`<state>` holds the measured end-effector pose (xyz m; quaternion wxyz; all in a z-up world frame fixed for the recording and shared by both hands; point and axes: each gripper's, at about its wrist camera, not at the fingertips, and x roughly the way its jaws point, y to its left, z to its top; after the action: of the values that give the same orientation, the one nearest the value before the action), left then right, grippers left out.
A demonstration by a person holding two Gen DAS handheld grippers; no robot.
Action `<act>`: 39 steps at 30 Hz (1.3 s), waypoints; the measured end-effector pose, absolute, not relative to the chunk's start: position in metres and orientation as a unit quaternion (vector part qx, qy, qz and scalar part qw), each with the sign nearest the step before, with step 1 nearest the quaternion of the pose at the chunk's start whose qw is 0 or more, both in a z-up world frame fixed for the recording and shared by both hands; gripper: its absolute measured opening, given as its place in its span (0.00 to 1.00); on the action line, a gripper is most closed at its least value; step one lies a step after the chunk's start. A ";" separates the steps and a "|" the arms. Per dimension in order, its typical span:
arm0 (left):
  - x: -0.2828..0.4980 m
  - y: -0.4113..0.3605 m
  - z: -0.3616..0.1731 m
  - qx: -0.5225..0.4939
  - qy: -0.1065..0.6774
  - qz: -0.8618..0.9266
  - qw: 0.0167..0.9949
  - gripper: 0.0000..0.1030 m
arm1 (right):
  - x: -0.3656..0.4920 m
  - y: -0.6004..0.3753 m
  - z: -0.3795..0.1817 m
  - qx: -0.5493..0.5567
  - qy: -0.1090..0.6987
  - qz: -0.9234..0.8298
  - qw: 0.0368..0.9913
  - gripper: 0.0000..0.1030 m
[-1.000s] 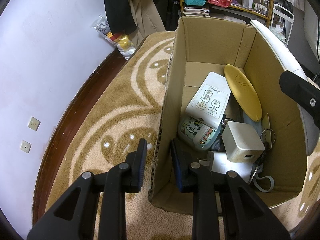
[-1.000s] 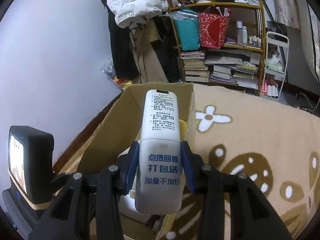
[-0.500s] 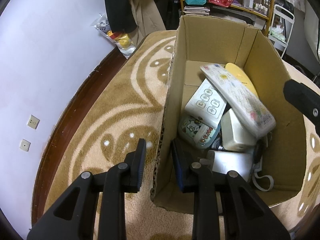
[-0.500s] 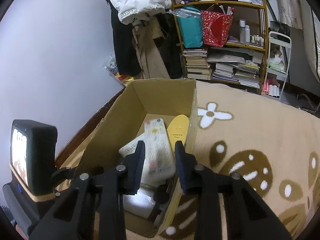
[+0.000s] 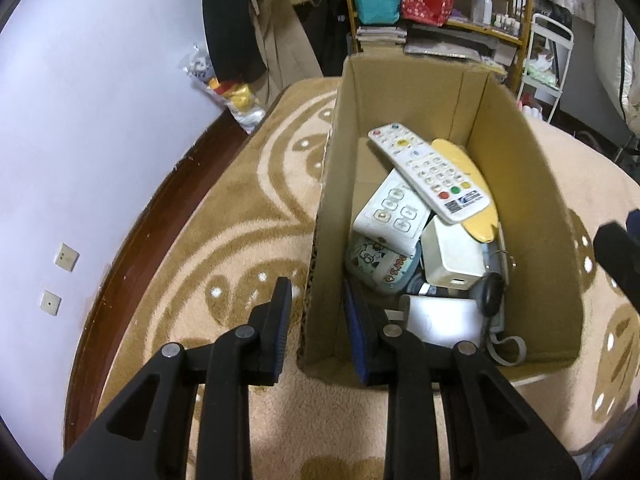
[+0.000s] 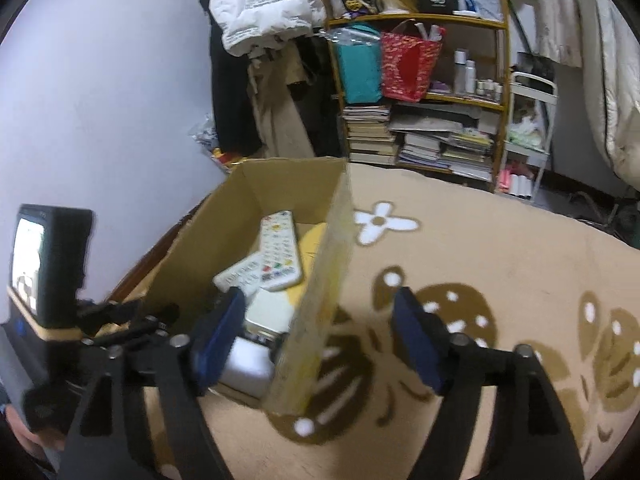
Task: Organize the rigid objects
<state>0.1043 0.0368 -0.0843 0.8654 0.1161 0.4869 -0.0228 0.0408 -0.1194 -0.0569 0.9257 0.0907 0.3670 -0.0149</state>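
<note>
An open cardboard box (image 5: 520, 184) stands on the patterned carpet. On top of the pile inside lies a white remote (image 5: 430, 176) with coloured buttons, resting across a yellow oval object (image 5: 474, 188) and a white keypad (image 5: 394, 212). Below them are a cartoon-printed case (image 5: 380, 264), a white cube (image 5: 452, 256) and a flat white block (image 5: 440, 320). My left gripper (image 5: 316, 300) is open astride the box's left wall, with a gap on both sides. My right gripper (image 6: 320, 328) is open wide and empty astride the box's right wall (image 6: 320, 300). The remote (image 6: 280, 250) lies beyond it.
The box (image 6: 288, 184) sits near a lilac wall with a dark skirting board (image 5: 132, 248). Behind it are a shelf (image 6: 420, 92) of books and bags, hanging coats (image 6: 260, 8) and a white trolley (image 5: 548, 52). Carpet (image 6: 500, 260) spreads to the right.
The right gripper held the white remote above the box, let it go, and now stands open wide and empty. The remote has landed on the pile. The left gripper has barely moved.
</note>
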 end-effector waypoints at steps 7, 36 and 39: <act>0.075 0.039 -0.059 0.113 0.439 -0.027 0.891 0.55 | 0.009 -0.134 -0.050 0.093 0.335 -0.032 0.937 1.00; -0.023 0.060 0.015 0.100 0.283 -0.047 0.953 0.99 | -0.073 -0.126 -0.005 0.086 0.235 -0.038 0.968 1.00; -0.030 0.061 0.016 0.098 0.276 -0.049 0.955 0.99 | -0.076 -0.124 -0.003 0.084 0.228 -0.039 0.969 1.00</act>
<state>-0.0300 0.0610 0.0155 0.9549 0.0979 0.2760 -0.0492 -0.0762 -0.1241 -0.0031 0.9693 0.0836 0.2280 -0.0386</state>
